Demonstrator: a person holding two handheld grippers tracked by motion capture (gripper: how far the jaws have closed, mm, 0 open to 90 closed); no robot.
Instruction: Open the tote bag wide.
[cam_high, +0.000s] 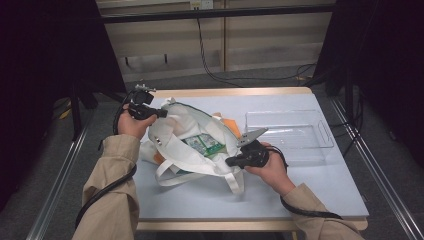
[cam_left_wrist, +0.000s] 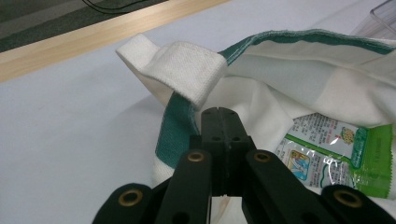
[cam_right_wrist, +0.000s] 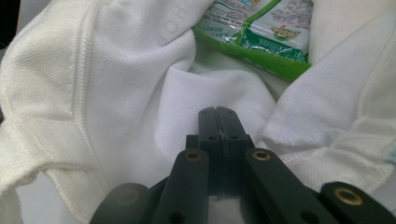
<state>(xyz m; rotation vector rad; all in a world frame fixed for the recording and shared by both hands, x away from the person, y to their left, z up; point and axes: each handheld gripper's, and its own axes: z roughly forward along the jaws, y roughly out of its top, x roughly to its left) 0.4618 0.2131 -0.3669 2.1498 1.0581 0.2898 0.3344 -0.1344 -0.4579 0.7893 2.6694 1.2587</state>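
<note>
The white bag is being held open from above view by both grippers, jaws closed, beside a clear tray. Green packets inside are being shown closer in the gripper views; whether cloth is being pinched cannot be told.

A white cloth tote bag with green trim lies on its side on the pale blue surface, its mouth wide open and facing up. The fabric is crumpled, and its white handles lie loose on the surface at the near side. Inside the bag rest green-and-white snack packets, lying flat, with glossy printed wrappers.
</note>
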